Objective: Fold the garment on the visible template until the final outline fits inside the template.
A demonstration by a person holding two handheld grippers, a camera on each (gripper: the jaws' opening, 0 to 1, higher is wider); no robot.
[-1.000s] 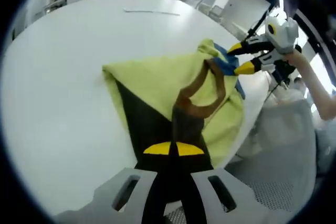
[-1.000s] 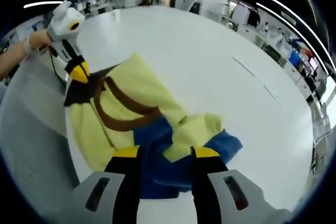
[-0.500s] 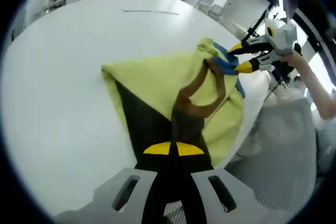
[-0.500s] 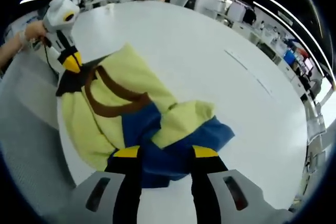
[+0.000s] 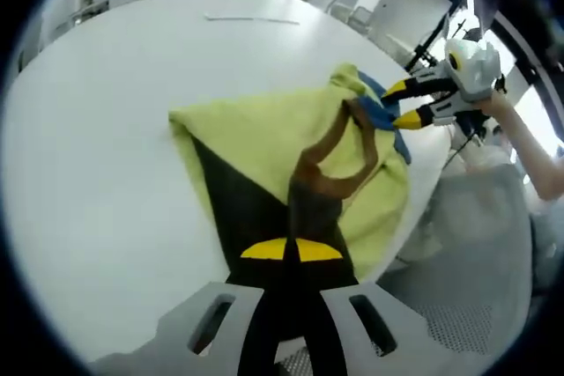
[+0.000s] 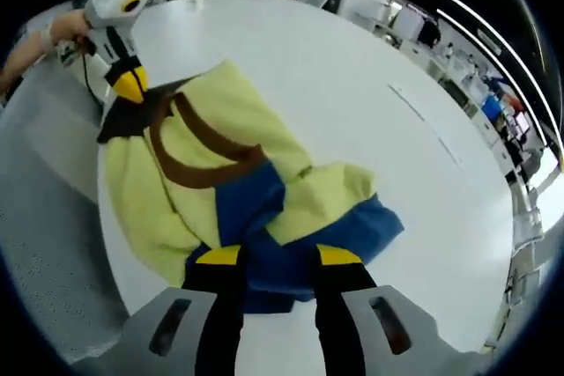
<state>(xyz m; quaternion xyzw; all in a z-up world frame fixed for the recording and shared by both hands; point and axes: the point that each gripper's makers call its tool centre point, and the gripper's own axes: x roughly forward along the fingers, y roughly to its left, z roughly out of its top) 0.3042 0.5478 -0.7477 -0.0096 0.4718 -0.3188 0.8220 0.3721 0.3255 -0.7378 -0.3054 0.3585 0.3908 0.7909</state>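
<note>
Looking along the left tool (image 5: 292, 250), we saw its yellow-tipped jaws clenched on the dark panel of the garment (image 5: 282, 147), which lay crumpled near the edge of the white bench (image 5: 97, 147). Our right tool (image 6: 274, 255) gripped the blue part of that garment (image 6: 229, 173), yellow cloth and a brown band spread between both tools.

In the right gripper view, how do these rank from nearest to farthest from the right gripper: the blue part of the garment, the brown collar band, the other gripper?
1. Blue part of the garment: between the jaws of the right gripper.
2. Brown collar band: farther up the yellow cloth, toward the left.
3. Left gripper: at the garment's far upper-left end, on the dark corner.
</note>
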